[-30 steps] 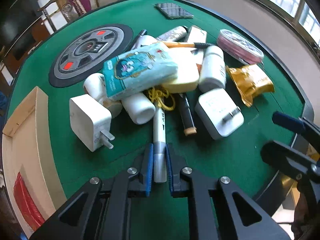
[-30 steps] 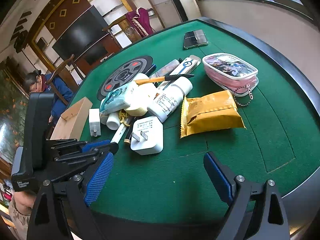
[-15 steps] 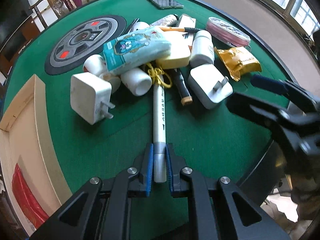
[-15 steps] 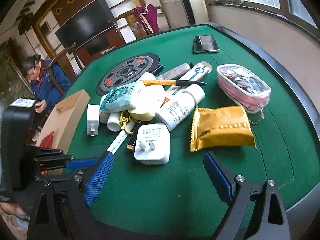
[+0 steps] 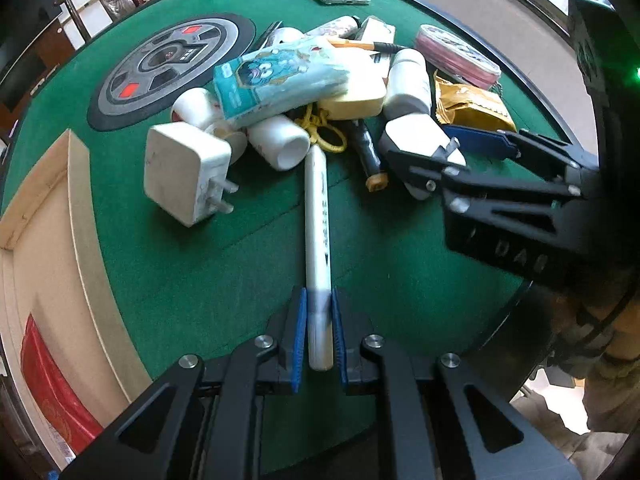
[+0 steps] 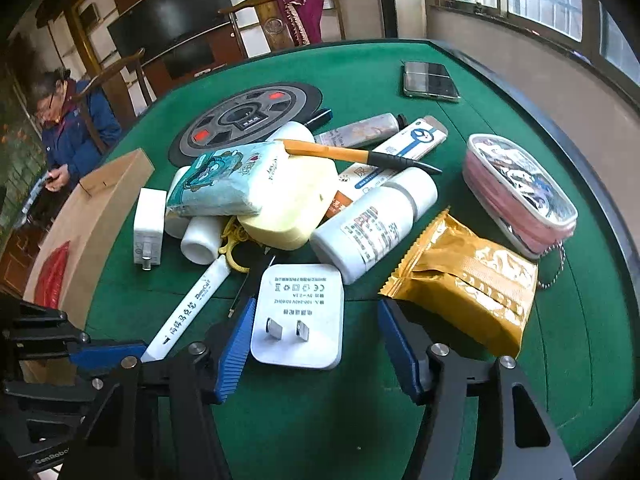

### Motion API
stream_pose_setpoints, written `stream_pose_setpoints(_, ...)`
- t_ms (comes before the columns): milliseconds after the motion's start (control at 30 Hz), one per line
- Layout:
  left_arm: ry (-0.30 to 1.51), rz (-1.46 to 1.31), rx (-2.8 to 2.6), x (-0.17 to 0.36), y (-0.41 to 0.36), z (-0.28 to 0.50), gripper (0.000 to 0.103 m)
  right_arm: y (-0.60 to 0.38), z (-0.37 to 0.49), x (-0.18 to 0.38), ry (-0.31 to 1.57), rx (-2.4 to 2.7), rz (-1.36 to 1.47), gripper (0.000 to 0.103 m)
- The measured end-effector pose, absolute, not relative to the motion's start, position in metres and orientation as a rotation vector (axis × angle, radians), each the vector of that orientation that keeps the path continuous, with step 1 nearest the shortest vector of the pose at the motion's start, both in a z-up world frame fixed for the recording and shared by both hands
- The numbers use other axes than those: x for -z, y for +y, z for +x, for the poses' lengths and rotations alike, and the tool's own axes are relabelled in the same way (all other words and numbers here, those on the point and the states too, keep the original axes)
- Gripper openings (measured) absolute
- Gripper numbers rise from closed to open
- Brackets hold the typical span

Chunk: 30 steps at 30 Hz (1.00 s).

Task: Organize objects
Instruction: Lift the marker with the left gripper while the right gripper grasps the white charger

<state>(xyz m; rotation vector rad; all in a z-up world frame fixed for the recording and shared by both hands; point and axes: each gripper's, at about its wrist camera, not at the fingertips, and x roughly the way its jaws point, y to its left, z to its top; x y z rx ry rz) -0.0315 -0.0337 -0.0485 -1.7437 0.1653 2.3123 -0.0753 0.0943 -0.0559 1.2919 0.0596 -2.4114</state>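
Observation:
My left gripper (image 5: pixel 319 332) is shut on the grey end of a white marker (image 5: pixel 316 220), which lies along the green table with its far tip at the pile. The marker (image 6: pixel 188 304) and left gripper (image 6: pixel 108 354) also show at the lower left of the right wrist view. My right gripper (image 6: pixel 318 344) straddles a flat white charger (image 6: pixel 298 316) that lies prongs up. Its jaws are closing with the charger between them, and the right pad stands clear of it. In the left wrist view the right gripper (image 5: pixel 440 148) reaches in from the right over that charger (image 5: pixel 416 136).
An open cardboard box (image 5: pixel 52 240) with a red packet sits at the table's left edge. The pile holds a tissue pack (image 6: pixel 228 184), a white bottle (image 6: pixel 372 228), a gold snack bag (image 6: pixel 464 284), a pink pouch (image 6: pixel 516 196) and another charger (image 5: pixel 184 176). A phone (image 6: pixel 430 80) lies far back.
My left gripper has drawn the marker out of the pile toward the near edge. My right gripper has moved in over the flat charger and its jaws have narrowed.

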Motion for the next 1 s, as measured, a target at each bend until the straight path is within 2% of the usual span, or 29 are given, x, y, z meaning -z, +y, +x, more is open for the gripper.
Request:
stream_pose_setpoints(133, 0.195, -1.737, -2.316, 0.049, -0.025, -0.038, 0.024, 0.092, -0.076, 0.056, 0.090, 2.417, 1.291, 0.060)
stream_pose_setpoints(200, 0.222, -1.724, -2.325, 0.049, -0.023, -0.043, 0.025, 0.090, -0.075, 0.055, 0.115, 2.416, 1.284, 0.044)
stream_pose_setpoints(300, 0.237, -1.716, -2.334, 0.050, -0.024, -0.044, 0.022, 0.091, -0.074, 0.055, 0.127, 2.421, 1.282, 0.044)
stream_pose_setpoints(333, 0.258, -1.710, -2.349, 0.050, -0.025, -0.042, 0.014, 0.093, -0.073, 0.055, 0.118, 2.422, 1.282, 0.044)
stream_pose_setpoints(367, 0.255, -1.712, -2.350, 0.050, -0.027, -0.041, 0.012, 0.094, -0.072, 0.054, 0.110, 2.421, 1.281, 0.044)
stream_pose_setpoints(1000, 0.229, -1.671, -2.390, 0.038, -0.035, -0.023, 0.012, 0.097, -0.047, 0.022, 0.062, 2.428, 1.194, 0.044)
